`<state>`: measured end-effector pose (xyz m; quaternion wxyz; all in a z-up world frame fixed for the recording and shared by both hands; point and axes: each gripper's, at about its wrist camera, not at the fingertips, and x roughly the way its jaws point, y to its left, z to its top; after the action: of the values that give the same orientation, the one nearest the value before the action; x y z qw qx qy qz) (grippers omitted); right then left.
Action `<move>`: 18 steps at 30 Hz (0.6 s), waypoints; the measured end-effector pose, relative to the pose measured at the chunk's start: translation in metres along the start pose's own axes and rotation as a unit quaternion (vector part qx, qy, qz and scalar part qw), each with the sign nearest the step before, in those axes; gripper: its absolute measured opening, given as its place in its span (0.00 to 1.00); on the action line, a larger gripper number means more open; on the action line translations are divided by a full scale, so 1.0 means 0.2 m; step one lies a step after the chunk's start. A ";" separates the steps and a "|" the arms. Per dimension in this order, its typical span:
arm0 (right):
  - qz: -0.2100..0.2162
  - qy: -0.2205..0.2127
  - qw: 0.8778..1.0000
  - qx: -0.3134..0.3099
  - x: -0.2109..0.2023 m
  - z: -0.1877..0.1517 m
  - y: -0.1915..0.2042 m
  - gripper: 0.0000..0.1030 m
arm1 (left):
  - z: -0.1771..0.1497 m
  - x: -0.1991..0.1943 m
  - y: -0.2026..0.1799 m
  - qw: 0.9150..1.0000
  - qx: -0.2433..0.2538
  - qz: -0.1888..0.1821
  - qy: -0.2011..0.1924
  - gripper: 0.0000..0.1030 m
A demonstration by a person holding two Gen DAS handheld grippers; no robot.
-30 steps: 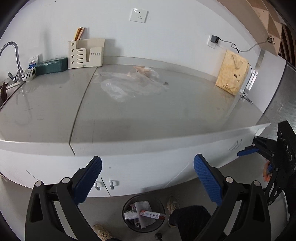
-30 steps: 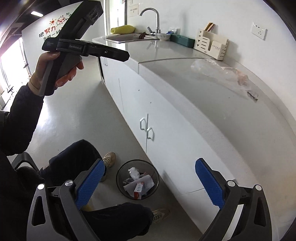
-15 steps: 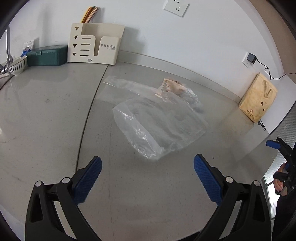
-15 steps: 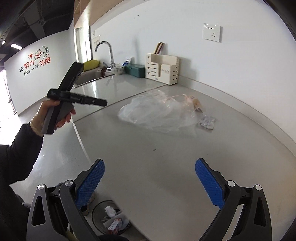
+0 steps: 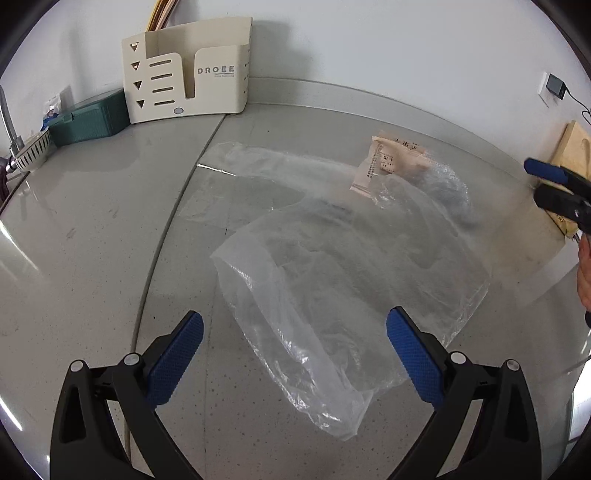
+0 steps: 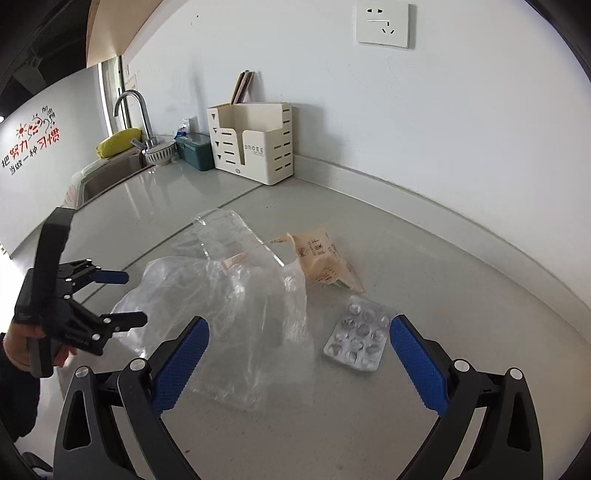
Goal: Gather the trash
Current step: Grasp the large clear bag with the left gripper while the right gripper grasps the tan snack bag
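A plastic bag (image 6: 229,317) lies mid-surface (image 6: 424,266), a paper wrapper (image 6: 321,262) touching its far side, a blister pack (image 6: 358,339) just right of it. Behind, against the wall, stands an organizer (image 6: 255,144), a lidded box (image 6: 194,149) to its left

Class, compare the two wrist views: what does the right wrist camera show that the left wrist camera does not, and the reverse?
Only the right wrist view shows the empty blister pack, wall socket and yellow item by the sink. Only the left wrist view shows the wooden board and wall charger. Both show the clear plastic bag, paper wrapper and cream organiser.
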<state>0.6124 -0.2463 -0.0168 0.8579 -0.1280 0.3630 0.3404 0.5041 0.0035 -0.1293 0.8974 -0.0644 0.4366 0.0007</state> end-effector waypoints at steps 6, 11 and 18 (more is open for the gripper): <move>-0.015 0.030 0.999 0.013 0.23 0.16 -0.07 0.96 | 0.04 0.06 -0.01 0.999 0.008 0.023 0.025 0.84; -0.025 0.047 0.998 0.016 0.40 0.24 -0.09 0.96 | 0.02 0.04 0.00 0.998 0.031 0.041 0.018 0.37; -0.019 0.062 0.997 0.032 0.56 0.27 -0.09 0.96 | -0.05 -0.06 0.13 1.000 0.025 -0.017 -0.002 0.10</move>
<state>0.7104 -0.1800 -0.0579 0.8441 -0.1280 0.4233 0.3032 0.4875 0.0284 -0.1291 0.8993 -0.0497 0.4337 -0.0255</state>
